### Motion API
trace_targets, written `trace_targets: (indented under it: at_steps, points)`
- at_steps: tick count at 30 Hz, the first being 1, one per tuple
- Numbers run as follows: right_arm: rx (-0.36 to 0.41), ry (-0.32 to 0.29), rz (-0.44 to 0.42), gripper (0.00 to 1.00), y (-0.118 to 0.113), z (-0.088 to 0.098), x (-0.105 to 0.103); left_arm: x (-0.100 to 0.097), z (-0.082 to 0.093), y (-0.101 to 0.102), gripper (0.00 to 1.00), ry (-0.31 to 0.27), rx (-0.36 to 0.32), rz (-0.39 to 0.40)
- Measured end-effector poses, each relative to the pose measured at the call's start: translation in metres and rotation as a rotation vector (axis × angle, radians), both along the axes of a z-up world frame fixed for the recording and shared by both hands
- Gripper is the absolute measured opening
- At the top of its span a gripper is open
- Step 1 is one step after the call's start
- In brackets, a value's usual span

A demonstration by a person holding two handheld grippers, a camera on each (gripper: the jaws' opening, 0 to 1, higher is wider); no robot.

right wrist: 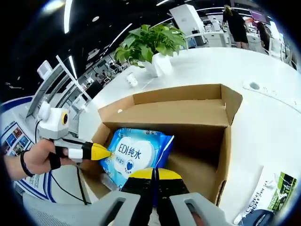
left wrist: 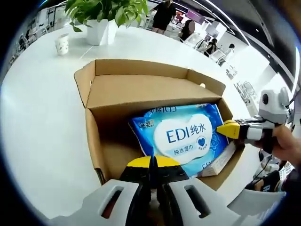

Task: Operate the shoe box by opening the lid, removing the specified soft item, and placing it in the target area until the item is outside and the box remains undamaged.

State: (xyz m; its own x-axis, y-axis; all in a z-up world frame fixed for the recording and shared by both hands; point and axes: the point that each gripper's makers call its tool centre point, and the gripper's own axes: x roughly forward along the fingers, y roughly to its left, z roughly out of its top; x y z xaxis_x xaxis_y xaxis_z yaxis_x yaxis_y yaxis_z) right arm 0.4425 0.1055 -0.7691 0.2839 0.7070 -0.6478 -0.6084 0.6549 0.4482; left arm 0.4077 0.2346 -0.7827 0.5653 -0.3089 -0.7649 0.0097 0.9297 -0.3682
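Left gripper (left wrist: 151,165) fingers clenched over the open brown cardboard box (left wrist: 141,89); right gripper (right wrist: 154,176) fingers likewise pressed together. Inside, blue-and-white soft wet-wipes pack (left wrist: 181,136) leaning tilted, long axis across the box. Beneath, glossy white desk (left wrist: 42,117); behind, potted green plant (left wrist: 106,14), open-plan office.

Wipes pack (right wrist: 134,157): lower end lying hidden behind right gripper (right wrist: 154,175) jaws. Box (left wrist: 141,89) near wall being blocked by left gripper (left wrist: 151,165). Printed packet (right wrist: 273,193) running off view edge.
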Motion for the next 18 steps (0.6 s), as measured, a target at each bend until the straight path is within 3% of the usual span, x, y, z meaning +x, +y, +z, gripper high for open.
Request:
trace_targets:
  at_steps: [9,18]
  points:
    - [0.023,-0.019,-0.009,0.0,0.001,0.018,-0.006,0.001,0.026,0.002,0.0,-0.061,-0.019,0.009]
    - [0.03,-0.032,-0.019,0.0,-0.002,0.031,-0.012,0.004,0.039,-0.001,0.0,-0.092,-0.027,0.002]
